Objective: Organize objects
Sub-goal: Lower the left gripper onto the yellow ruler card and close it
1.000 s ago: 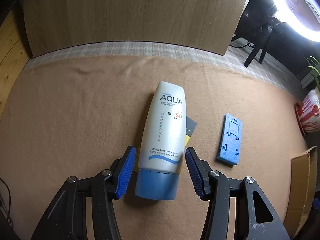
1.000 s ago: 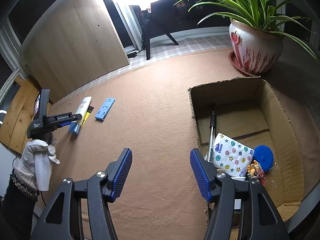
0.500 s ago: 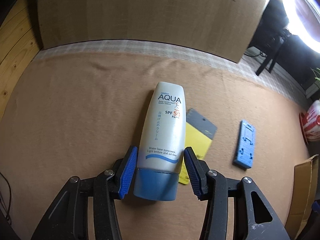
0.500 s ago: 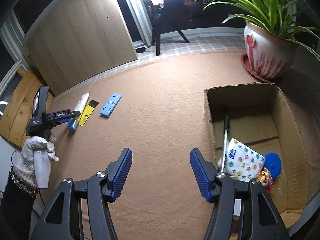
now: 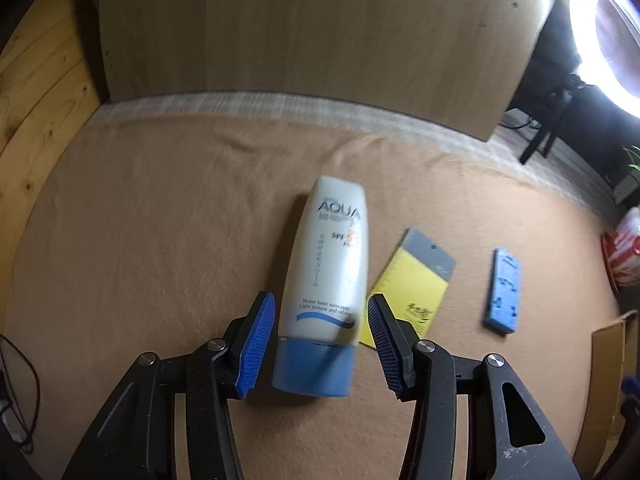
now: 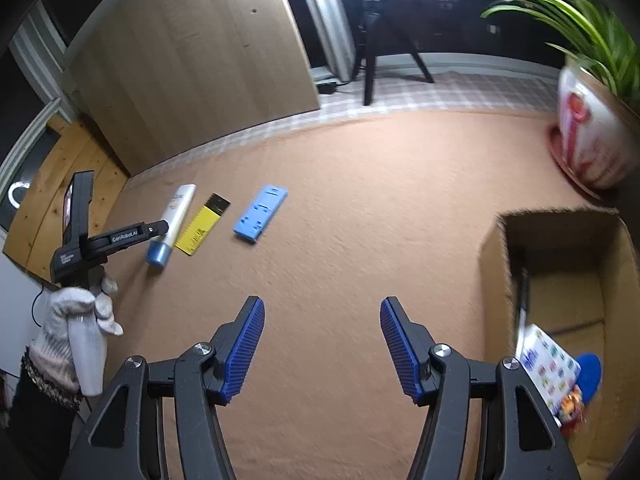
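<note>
Brown felt mat covers the floor where you are working, with a pale wooden board leaning at its far edge. Your left claw is about half open, and its blue pads press on both sides of the white sunscreen tube, just above the blue cap, which points back toward you. You cannot tell whether the tube is off the mat or dragging on it. Just right of the tube a yellow card with a grey top lies flat, and farther right, apart from it, sits a blue plastic piece. Your right claw stands wide open over bare mat with nothing between its pads. From that side you see your gloved left hand gripping the other tool's handle. To the right stands an open cardboard box holding a spotted tissue pack beside a blue round lid. Beyond the box stands a potted plant.
</note>
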Available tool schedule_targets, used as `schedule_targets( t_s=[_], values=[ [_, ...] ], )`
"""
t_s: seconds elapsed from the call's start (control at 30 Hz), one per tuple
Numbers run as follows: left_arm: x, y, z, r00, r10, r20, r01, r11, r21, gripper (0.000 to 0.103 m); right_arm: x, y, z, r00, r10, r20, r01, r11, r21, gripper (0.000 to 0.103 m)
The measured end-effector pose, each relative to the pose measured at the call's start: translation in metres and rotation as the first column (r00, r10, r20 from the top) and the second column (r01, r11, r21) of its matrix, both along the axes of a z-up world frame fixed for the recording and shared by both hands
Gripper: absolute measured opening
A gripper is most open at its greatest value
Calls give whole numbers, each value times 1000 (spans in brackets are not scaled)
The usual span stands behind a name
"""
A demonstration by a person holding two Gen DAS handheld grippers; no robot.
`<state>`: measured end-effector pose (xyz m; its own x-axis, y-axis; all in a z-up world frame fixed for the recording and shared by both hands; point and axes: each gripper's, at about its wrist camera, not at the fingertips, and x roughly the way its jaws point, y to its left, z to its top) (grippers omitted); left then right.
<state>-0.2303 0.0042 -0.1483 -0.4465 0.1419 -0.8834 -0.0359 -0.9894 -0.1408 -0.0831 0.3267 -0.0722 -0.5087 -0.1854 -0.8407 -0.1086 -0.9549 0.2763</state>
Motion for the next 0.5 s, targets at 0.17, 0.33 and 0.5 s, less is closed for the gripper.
schedule_targets(
  t_s=[0.17, 0.33, 0.5],
  values=[
    [8, 21, 19, 993, -106, -47, 108, 993, 49, 52, -18, -11, -2, 999, 31, 9, -31, 999, -26, 57],
    [-6, 52, 9, 981, -193, 8, 192, 980, 47, 52, -24, -17, -4, 999, 38, 17, -37, 997, -63, 57],
    [-27, 58, -4, 980, -189, 65, 185, 980, 72, 56, -21, -13, -3, 1000, 25, 16, -24, 996, -84, 57]
  ],
)
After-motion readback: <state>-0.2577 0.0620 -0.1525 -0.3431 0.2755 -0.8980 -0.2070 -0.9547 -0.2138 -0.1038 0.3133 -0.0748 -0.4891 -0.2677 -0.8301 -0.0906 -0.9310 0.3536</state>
